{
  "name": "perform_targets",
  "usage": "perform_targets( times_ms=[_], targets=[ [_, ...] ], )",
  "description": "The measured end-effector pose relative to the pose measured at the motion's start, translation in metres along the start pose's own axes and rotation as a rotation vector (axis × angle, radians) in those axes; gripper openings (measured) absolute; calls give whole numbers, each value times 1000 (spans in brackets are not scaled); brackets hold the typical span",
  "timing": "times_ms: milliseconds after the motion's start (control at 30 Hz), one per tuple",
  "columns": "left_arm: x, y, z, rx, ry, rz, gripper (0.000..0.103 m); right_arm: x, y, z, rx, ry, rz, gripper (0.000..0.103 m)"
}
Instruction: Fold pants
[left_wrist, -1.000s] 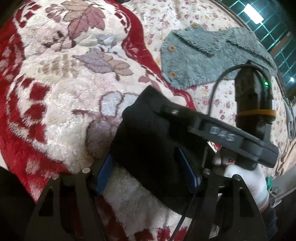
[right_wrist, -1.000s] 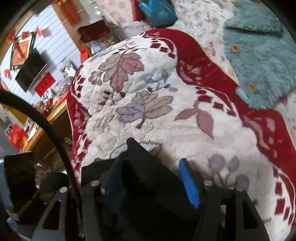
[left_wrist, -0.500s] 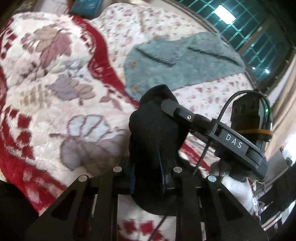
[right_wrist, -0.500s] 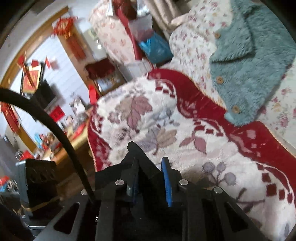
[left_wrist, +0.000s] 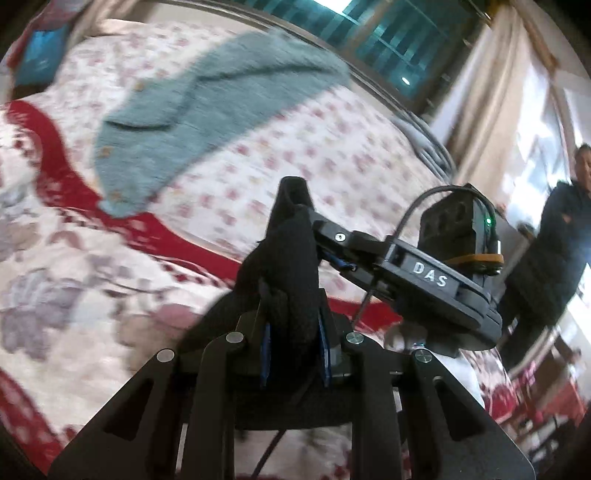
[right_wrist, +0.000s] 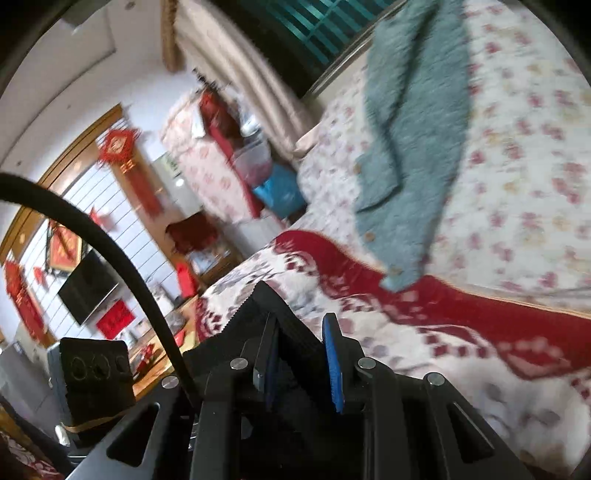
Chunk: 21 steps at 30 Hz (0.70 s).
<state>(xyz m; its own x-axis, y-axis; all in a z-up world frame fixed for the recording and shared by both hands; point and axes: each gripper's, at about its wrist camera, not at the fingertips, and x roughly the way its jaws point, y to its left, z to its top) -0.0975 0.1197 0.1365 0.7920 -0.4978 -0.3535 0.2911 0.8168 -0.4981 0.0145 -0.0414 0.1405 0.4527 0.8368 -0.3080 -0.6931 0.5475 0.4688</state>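
The black pants (left_wrist: 291, 266) are bunched between the blue pads of my left gripper (left_wrist: 293, 354), which is shut on them and holds them above the bed. My right gripper (right_wrist: 303, 365) is shut on another part of the same black pants (right_wrist: 266, 310), whose ribbed edge sticks up between its pads. In the left wrist view the right gripper (left_wrist: 328, 247) comes in from the right and meets the cloth just above my left fingers. Most of the pants hang below, hidden.
A red and white floral blanket (left_wrist: 92, 258) covers the bed, with a pink-flowered quilt (left_wrist: 295, 140) behind. A teal fleece jacket (left_wrist: 207, 99) lies on the quilt, seen also in the right wrist view (right_wrist: 413, 129). A person (left_wrist: 561, 229) stands at right. Furniture and a TV (right_wrist: 88, 284) stand left.
Both grippers closed on the black pants and lifted them up off the blanket. Both views tilted up toward the window and the room.
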Motion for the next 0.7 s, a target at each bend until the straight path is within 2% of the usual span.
perform_targets(
  times_ms=[167,267,433,500,567,633,700],
  targets=[
    [49,-39,-24,55,110,-44,19,-57,-37,-20,72,-45,-102,22],
    [87,-60,-46,108,175,-31,19,-82,-65,-38,147,-65,-149,22],
    [132,-62,-78,116,292,-19,19,-108,-117,-80,326,-58,-253,22],
    [141,-57,-87,108,333,-27,19,-120,-134,-96,426,-59,-284,27],
    [137,-56,-89,103,328,-43,23,-135,-143,-109,508,-91,-273,49],
    [134,-55,-88,90,334,-66,27,-152,-146,-119,570,-137,-223,52],
    [133,-54,-88,79,342,-75,27,-163,-140,-122,581,-151,-212,51]
  ],
)
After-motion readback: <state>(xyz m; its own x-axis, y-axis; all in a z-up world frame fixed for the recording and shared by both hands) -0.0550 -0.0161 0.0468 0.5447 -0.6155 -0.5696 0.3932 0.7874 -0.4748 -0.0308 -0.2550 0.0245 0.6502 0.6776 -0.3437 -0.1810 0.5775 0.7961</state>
